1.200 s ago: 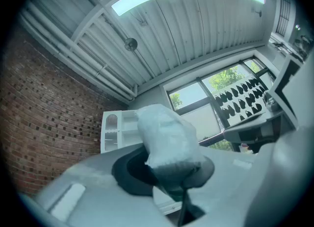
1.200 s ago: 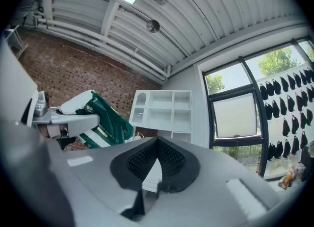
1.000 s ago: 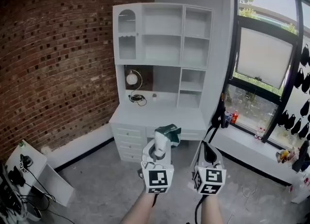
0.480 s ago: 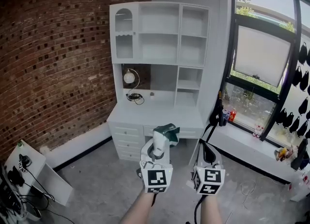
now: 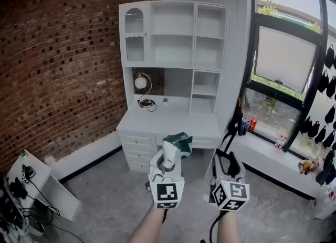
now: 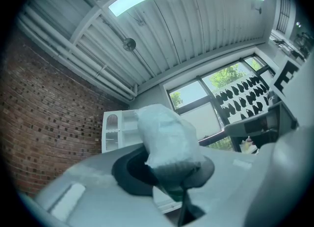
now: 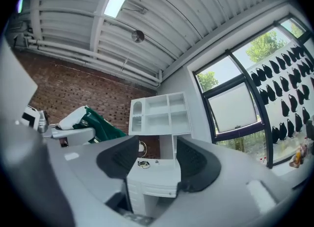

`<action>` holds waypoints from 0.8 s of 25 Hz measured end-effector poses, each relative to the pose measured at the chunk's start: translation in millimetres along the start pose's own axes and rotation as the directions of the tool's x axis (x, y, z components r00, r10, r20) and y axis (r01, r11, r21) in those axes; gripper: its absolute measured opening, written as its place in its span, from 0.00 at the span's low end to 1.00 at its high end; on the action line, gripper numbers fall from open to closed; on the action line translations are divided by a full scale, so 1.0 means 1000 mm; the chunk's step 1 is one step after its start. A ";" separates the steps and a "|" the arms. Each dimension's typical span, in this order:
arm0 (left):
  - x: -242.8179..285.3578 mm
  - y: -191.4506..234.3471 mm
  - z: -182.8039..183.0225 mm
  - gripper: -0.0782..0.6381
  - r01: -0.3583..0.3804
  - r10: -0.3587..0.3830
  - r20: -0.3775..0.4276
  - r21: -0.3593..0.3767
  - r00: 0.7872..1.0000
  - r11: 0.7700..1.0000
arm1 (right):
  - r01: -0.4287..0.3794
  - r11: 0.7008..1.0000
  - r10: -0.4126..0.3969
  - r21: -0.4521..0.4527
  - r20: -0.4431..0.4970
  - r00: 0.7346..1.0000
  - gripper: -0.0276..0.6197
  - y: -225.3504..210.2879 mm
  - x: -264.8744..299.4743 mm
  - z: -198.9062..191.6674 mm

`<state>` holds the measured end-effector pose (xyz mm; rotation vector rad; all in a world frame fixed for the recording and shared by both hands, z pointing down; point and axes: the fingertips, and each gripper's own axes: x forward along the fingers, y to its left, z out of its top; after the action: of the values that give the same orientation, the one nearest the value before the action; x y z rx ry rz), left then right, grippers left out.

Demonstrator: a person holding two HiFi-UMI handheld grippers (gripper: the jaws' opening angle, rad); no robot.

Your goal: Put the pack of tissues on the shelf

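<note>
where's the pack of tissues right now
The pack of tissues is low at centre of the head view, clamped in the left gripper, in front of the white desk beneath the shelf.

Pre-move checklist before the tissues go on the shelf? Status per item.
1. Pack of tissues held: ok. The left gripper has its fingers shut on it.
2. Grip depth: cannot tell. Most of the pack sticks out past the fingers.
3. Right gripper free: ok. Its fingers are opening with nothing between them.
4. Shelf has room: ok. The open compartments in the head view look empty.
5. Shelf within reach: not ok. It stands well ahead, with bare floor in between.
6. Path clear: ok. Nothing lies between the grippers and the unit.
</note>
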<state>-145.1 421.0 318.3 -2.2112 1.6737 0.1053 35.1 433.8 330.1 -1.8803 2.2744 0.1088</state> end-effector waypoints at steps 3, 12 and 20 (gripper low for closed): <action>0.000 -0.005 0.004 0.26 -0.006 0.006 -0.004 0.004 1.000 1.000 | 0.001 1.000 -0.001 0.007 -0.001 1.000 0.42 -0.008 -0.003 0.002; 0.010 -0.023 0.002 0.26 -0.035 0.035 -0.012 0.014 0.999 0.999 | -0.033 0.999 0.033 -0.004 -0.023 0.999 0.42 -0.031 0.004 -0.004; 0.023 -0.019 -0.015 0.26 -0.052 0.053 -0.051 0.010 0.997 0.999 | -0.083 0.997 0.083 0.000 -0.051 0.995 0.42 -0.028 0.029 -0.017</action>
<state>-123.0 399.7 330.6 -2.1817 1.7568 0.0554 55.6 396.9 343.1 -1.8102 2.3872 0.0763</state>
